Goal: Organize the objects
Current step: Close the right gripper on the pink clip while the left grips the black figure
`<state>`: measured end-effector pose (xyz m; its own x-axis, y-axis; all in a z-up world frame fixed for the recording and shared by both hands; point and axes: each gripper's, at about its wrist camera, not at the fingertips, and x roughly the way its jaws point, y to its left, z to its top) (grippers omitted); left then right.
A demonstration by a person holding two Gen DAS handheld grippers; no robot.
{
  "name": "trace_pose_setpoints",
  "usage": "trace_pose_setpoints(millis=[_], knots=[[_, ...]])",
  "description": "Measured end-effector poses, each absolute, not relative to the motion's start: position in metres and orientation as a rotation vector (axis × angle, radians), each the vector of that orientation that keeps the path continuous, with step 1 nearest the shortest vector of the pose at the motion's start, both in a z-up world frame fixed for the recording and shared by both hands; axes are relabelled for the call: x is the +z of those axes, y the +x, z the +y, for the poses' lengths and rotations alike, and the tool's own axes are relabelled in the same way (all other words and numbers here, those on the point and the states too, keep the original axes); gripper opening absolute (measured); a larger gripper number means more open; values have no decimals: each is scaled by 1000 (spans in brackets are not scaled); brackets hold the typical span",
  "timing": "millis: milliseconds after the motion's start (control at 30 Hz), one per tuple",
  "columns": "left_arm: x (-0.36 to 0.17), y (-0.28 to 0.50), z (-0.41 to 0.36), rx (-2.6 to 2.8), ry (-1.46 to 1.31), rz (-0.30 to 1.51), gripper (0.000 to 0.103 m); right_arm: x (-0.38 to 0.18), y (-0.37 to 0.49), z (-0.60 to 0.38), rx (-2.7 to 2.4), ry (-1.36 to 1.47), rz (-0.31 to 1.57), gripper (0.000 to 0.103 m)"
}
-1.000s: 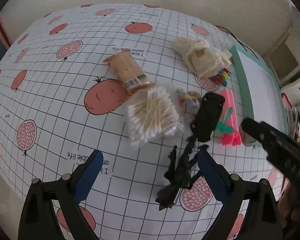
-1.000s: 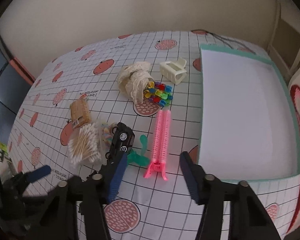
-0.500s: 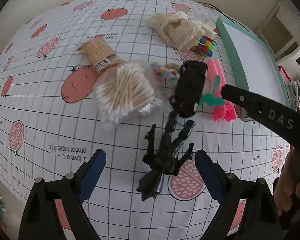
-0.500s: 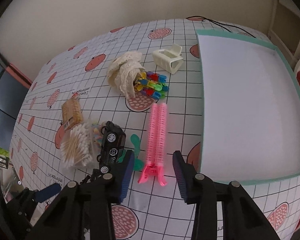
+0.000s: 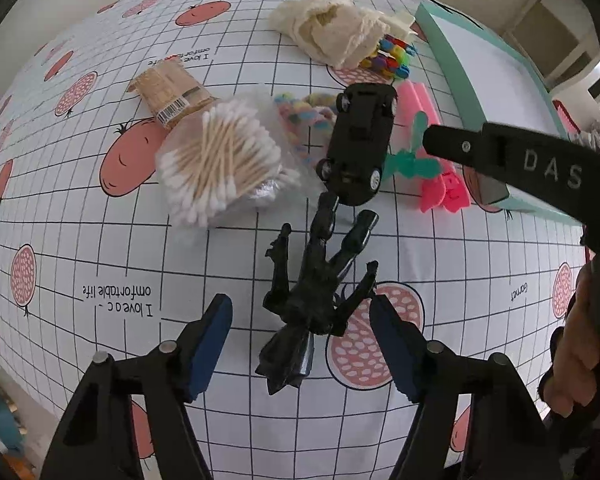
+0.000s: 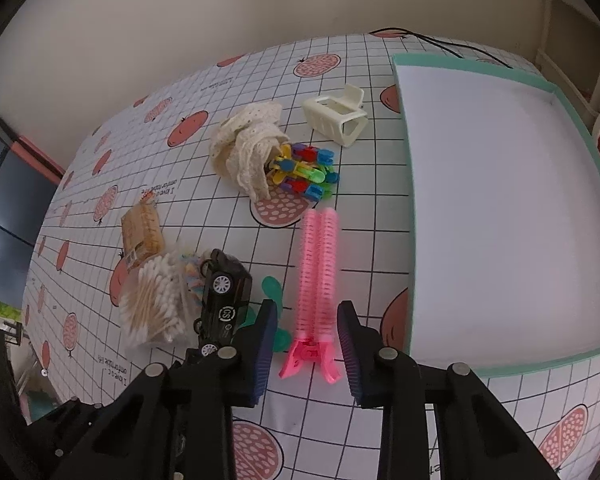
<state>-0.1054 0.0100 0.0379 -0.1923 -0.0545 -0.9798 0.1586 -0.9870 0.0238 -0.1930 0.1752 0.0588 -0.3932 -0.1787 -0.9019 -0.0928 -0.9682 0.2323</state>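
A black toy figure lies on the patterned tablecloth, and my left gripper stands open with its blue pads on either side of the figure's lower half, not touching it. Just beyond lies a black toy car. My right gripper is open around the near end of a pink hair clip, pads apart from it. A teal-rimmed white tray sits to the right.
A bag of cotton swabs, a toothpick pack, cream lace cloth, coloured clips, a white claw clip and a green piece lie about. A hand holds the right gripper.
My left gripper came down and forward, so the black figure now lies between its pads. My right gripper advanced over the pink clip's near end and narrowed its opening.
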Motion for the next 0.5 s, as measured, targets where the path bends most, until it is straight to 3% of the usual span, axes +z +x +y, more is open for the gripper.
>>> trace_pose_setpoints(millis=[233, 500], knots=[[38, -98, 17, -2307, 1909, 92, 69, 58, -193, 178, -2545, 1717, -381, 33], [38, -88, 23, -2289, 1925, 54, 56, 55, -194, 182, -2545, 1725, -412, 33]])
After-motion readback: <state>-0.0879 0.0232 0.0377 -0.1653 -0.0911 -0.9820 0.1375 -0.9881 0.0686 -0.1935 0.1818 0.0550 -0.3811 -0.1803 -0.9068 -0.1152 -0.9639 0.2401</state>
